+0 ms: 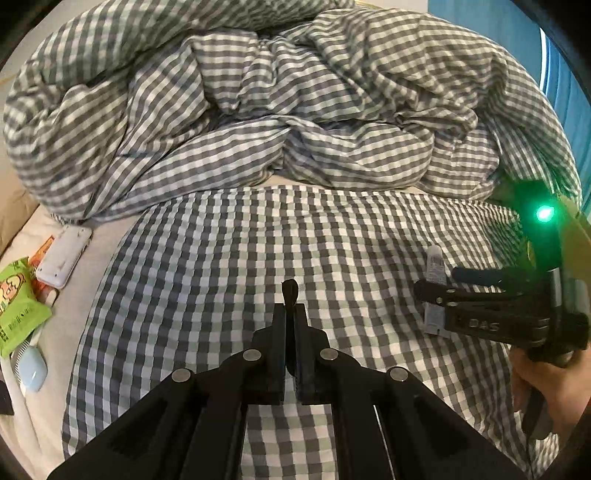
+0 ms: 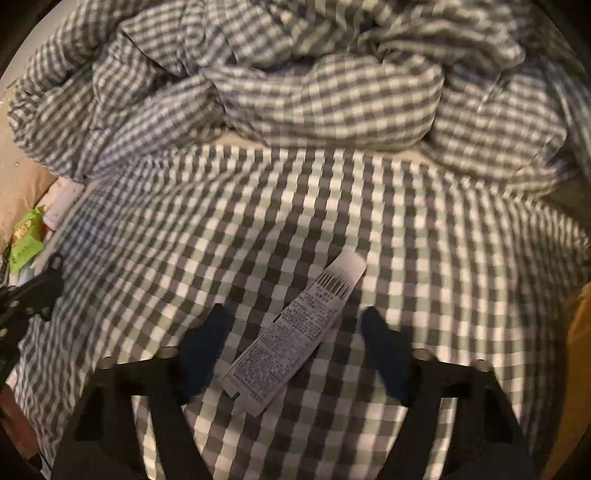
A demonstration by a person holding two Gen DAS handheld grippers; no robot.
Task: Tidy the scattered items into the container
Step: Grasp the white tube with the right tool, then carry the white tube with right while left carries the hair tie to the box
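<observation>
Two black two-finger grippers were in view. The left gripper [image 1: 290, 310] had its jaws drawn narrow, pinching a small dark looped item [image 1: 290, 290] at the tips (what it was could not be told). The right gripper [image 2: 295, 332] stood wide, its dark-blue padded fingers [image 2: 201, 343] on either side of one white flattened tube printed with small text and a barcode [image 2: 295, 328], not touching it. The tube lay slanted on the grey-and-white checked bedsheet [image 2: 424, 258], its barcode end farther off and to the right.

From the left wrist view the right gripper [image 1: 439, 284] reached in from the right over that same tube [image 1: 435, 266], with a green light [image 1: 545, 213] glowing on its body.

At the far left, heaped together near the sheet's edge, lay one green snack packet [image 1: 18, 306], one white rectangular device [image 1: 64, 256] and one pale-blue rounded object [image 1: 35, 369]; whether a container held them could not be told.

A rumpled checked duvet [image 1: 258, 96] filled the far side of the bed, with a blue wall [image 1: 498, 26] beyond at the right.
</observation>
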